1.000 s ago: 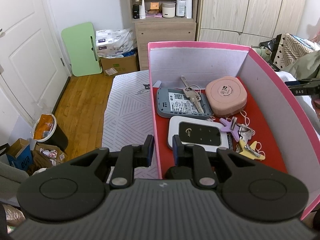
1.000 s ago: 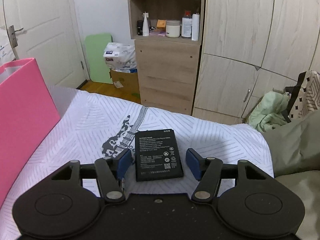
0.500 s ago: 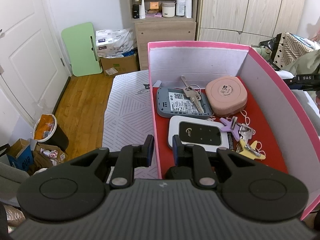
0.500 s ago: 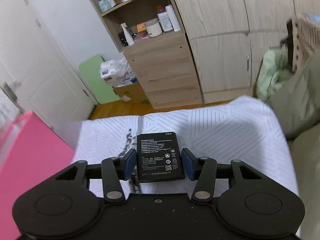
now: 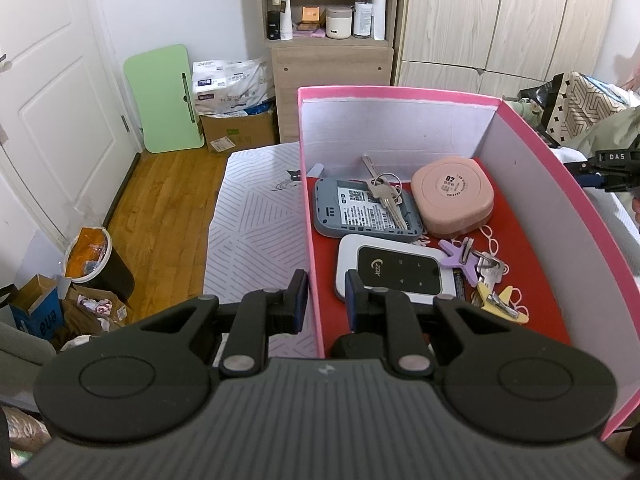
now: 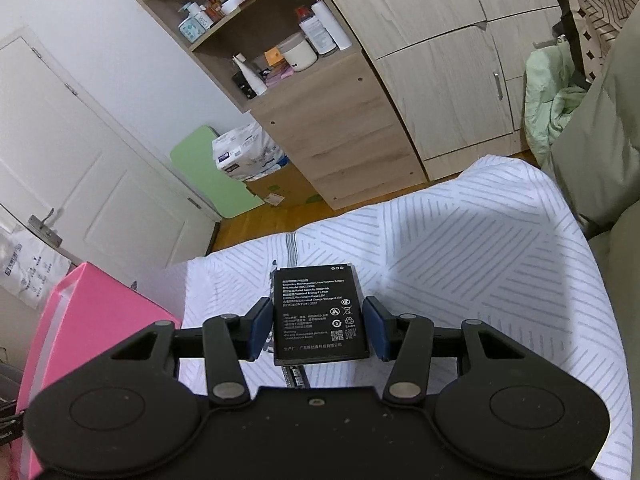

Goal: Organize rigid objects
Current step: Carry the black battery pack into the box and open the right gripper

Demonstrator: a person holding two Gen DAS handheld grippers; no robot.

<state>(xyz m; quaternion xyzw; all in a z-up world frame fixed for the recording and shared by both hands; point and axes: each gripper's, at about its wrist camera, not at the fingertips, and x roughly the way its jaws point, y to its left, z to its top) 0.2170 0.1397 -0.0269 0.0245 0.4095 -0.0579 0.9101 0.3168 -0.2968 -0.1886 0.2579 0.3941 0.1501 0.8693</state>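
Battery point(image 6: 316, 314) flat, long axis 6-to-12 o'clock | right gripper point(image 6: 318, 328) jaws clamp its sides | left gripper point(image 5: 326, 294) jaws pinch box wall point(image 5: 313, 264)

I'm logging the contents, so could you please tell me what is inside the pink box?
Inside the pink box: a grey device shell with keys on top, a pink case, a white router, and star-tagged keys. The gripper hides the near floor.

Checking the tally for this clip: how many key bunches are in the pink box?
2. One key bunch lies on the grey router back near the far wall; the other key bunch, with star-shaped tags, lies right of the white pocket router. More could be hidden behind the left gripper.
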